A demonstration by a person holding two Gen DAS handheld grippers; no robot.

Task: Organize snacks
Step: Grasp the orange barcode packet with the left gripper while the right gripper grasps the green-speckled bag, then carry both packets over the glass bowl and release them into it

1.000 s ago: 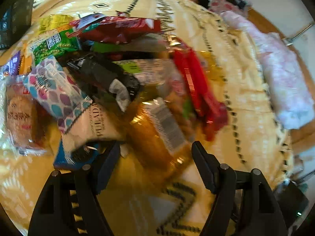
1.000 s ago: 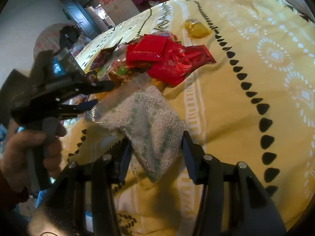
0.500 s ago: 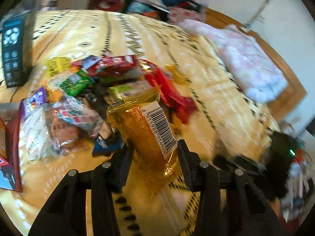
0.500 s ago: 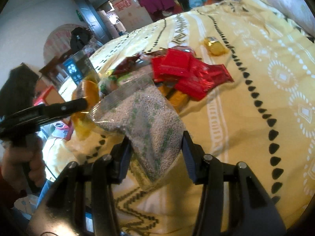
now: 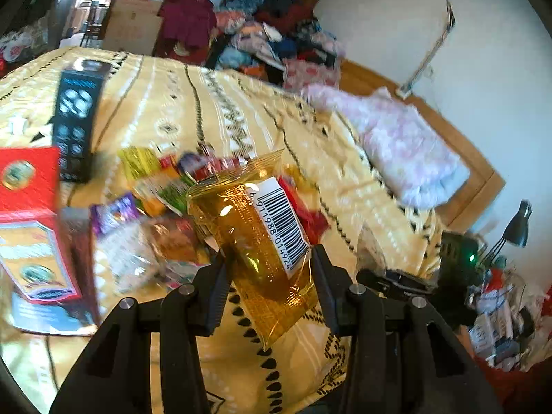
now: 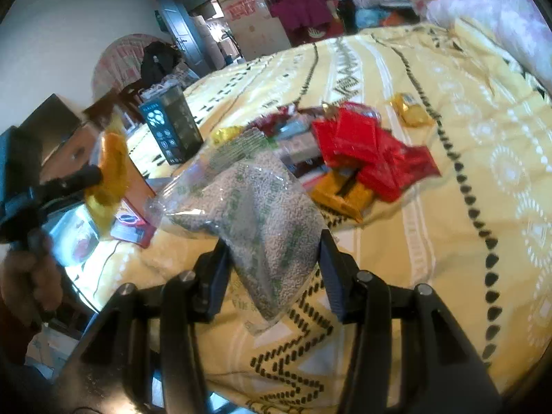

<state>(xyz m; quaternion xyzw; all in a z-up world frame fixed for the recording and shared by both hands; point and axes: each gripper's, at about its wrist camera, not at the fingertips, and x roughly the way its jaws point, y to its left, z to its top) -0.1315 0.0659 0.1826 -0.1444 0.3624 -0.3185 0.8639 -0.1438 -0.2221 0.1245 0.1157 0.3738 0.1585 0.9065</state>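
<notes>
Yellow patterned bedspread (image 6: pixel 448 207), clothes heap beyond, dark box (image 5: pixel 77 117) upright near snack pile (image 6: pixel 345 158). Left gripper (image 5: pixel 267 286) clamped on amber packet (image 5: pixel 255 238) with barcode, lifted clear of pile. Right gripper (image 6: pixel 272 269) clamped on clear bag of pale grains (image 6: pixel 262 214), raised above bedspread. Hand (image 6: pixel 27 283) at left edge.

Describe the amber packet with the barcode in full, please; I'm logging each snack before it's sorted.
The amber packet is a translucent golden plastic pouch, glossy, with crimped seals and a fine grid texture. A white barcode label runs down its right side. It is tilted, top leaning left, lifted clear of the yellow bedspread. The left tongs pinch its lower half from both sides; its bottom corner hangs free below them.
</notes>
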